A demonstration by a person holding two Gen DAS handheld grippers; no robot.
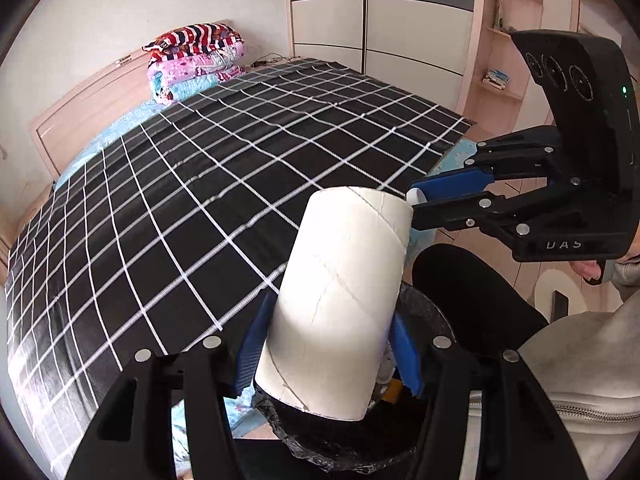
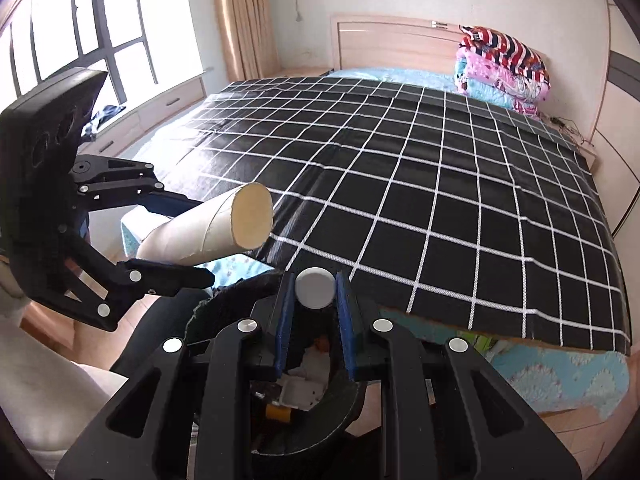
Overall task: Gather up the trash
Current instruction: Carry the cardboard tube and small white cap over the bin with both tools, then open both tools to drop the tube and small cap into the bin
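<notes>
My left gripper point(image 1: 328, 344) is shut on a white cardboard tube point(image 1: 340, 296) and holds it tilted above a black-lined trash bin point(image 1: 424, 308). The tube also shows in the right wrist view point(image 2: 212, 228), its open end facing the bed. My right gripper point(image 2: 316, 312) is shut on a small white cylinder point(image 2: 315, 288), held over the same bin point(image 2: 340, 408), which has white and yellow trash inside. In the left wrist view the right gripper point(image 1: 416, 200) sits just right of the tube's top, with the white cylinder point(image 1: 416, 195) at its tips.
A bed with a black, white-gridded cover point(image 1: 200, 184) fills the space ahead, with folded quilts point(image 1: 196, 64) at its headboard. A wardrobe point(image 1: 380, 12) and shelves stand behind. A window point(image 2: 80, 40) is at the left. My grey-clothed body point(image 1: 580, 360) is close by.
</notes>
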